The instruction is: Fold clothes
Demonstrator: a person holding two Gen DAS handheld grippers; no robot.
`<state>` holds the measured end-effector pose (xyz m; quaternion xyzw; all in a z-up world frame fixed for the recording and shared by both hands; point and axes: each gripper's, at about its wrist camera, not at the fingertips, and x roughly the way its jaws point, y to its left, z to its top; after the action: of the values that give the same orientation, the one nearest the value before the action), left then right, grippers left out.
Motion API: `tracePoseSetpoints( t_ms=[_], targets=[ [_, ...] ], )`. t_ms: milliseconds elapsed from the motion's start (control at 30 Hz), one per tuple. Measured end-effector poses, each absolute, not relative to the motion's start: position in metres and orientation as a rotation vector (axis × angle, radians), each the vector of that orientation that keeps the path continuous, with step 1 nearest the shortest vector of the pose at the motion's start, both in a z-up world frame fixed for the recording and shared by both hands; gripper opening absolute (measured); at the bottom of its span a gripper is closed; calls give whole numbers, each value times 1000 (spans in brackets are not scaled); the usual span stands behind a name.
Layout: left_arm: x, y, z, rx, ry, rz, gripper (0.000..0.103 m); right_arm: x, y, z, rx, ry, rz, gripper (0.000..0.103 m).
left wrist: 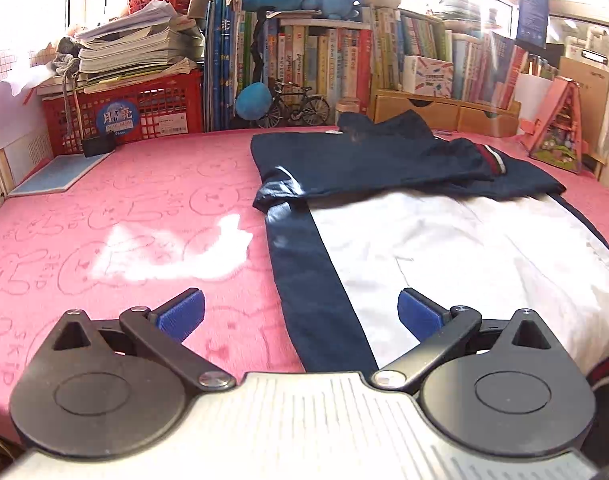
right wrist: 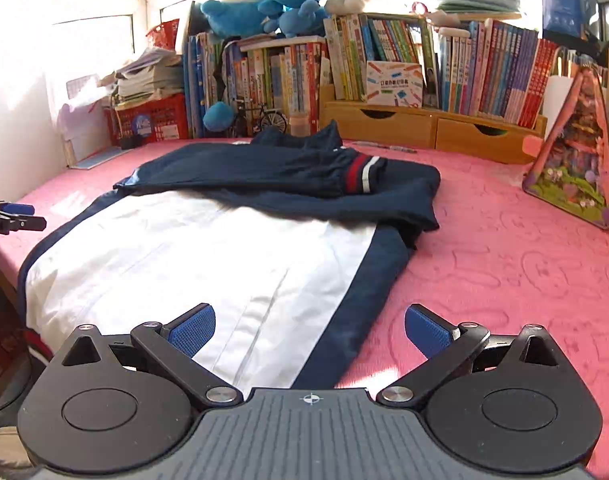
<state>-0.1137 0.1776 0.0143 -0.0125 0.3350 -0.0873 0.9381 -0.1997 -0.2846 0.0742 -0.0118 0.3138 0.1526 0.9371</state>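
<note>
Pink embossed bedding point(left wrist: 124, 216) fills the lower half of both views you are holding, with bookshelves point(right wrist: 444, 68) and blue plush toys point(right wrist: 272, 0) along the top. Your jacket point(right wrist: 208, 248), navy with a white front panel, lies flat at centre right of the left wrist view and centre left of the right wrist view; its sleeves are folded across the upper part, one red-and-white striped cuff point(right wrist: 360, 174) showing. The jacket's near hem is cut off by the gripper bodies at the bottom of each frame, and glare washes out the windows at upper left. Your left gripper point(left wrist: 300, 312) hovers over the jacket's navy side stripe, fingers spread wide and holding nothing. Your right gripper point(right wrist: 310, 328) hovers over the opposite navy edge, fingers equally wide apart and empty. The left gripper's tip also shows at the middle left edge of the right wrist view.
</note>
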Motion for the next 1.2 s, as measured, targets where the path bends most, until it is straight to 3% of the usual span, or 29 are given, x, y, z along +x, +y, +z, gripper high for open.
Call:
tracePoseSetpoints(
  t_ms=[267, 467, 500, 533, 567, 600, 667, 700, 867, 900, 967, 1000, 1200],
  targets=[
    [-218, 159, -9, -29, 780, -319, 103, -264, -288, 30, 85, 778, 403, 102],
    [-191, 152, -55, -116, 874, -322, 103, -239, -275, -6, 186, 855, 473, 93],
    [-189, 153, -59, -149, 876, -342, 103, -236, -273, -9, 198, 866, 489, 89],
    [-189, 152, -62, -184, 873, -377, 93, -233, -271, -13, 210, 877, 507, 69],
    [-190, 151, -64, -219, 868, -414, 64, -233, -268, -14, 217, 888, 524, 36],
    [-192, 148, -63, -228, 879, -446, 54, -233, -265, -15, 224, 899, 540, 25],
    [-199, 142, -55, -208, 875, -500, 42, -236, -260, -7, 225, 901, 590, 18],
    [-203, 140, -47, -193, 858, -528, 37, -238, -259, 1, 217, 890, 624, 18],
    [-204, 143, 40, -208, 627, -734, 38, -226, -268, 78, 334, 704, 746, 17],
    [-193, 144, 57, -192, 553, -742, 40, -217, -270, 95, 355, 643, 763, 17],
    [-162, 145, 83, -147, 430, -723, 55, -184, -269, 119, 378, 551, 744, 17],
    [-141, 145, 92, -119, 383, -696, 55, -165, -268, 130, 384, 512, 725, 17],
    [-64, 135, 73, -24, 475, -451, 51, -48, -250, 107, 451, 594, 592, 17]
  ],
)
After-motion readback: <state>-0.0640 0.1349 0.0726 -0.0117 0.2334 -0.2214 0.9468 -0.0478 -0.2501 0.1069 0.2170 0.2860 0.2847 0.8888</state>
